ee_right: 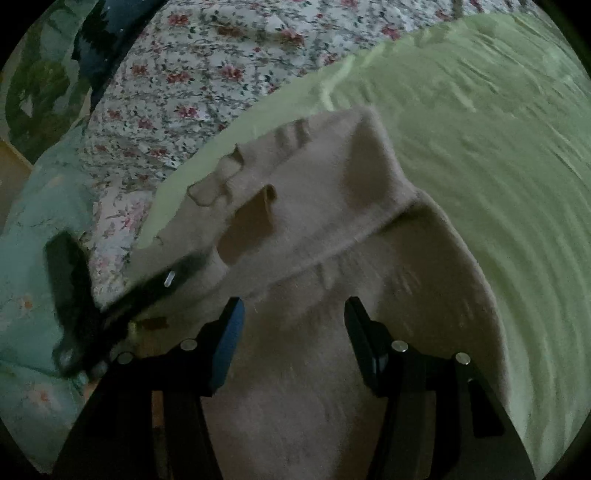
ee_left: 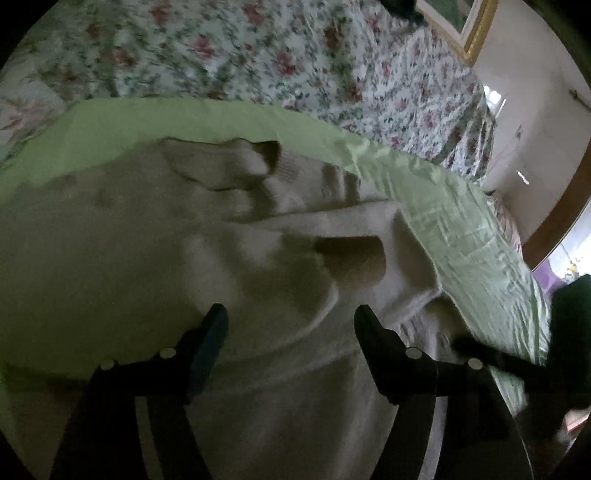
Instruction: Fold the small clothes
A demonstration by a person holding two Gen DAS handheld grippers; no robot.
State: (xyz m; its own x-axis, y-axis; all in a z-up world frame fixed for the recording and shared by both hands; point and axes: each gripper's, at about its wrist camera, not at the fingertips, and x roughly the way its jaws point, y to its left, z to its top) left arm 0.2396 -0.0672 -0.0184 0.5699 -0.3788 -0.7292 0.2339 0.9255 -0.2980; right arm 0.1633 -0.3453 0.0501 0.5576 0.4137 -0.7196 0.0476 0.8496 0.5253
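I am looking at a bedroom in someone's home. A floral bedspread (ee_left: pixel 258 48) printed with small red roses is covering the far part of the bed, and a pale green sheet (ee_right: pixel 480 147) is lying spread over it nearer to me. At the left of the right wrist view a mint-green pillow (ee_right: pixel 29 229) with faint blossoms is resting against the spread. At the far right of the left wrist view a gilt picture frame (ee_left: pixel 476 33) is leaning by a cream wall (ee_left: pixel 532 122), and a brown wooden edge (ee_left: pixel 561 206) is curving beside it.
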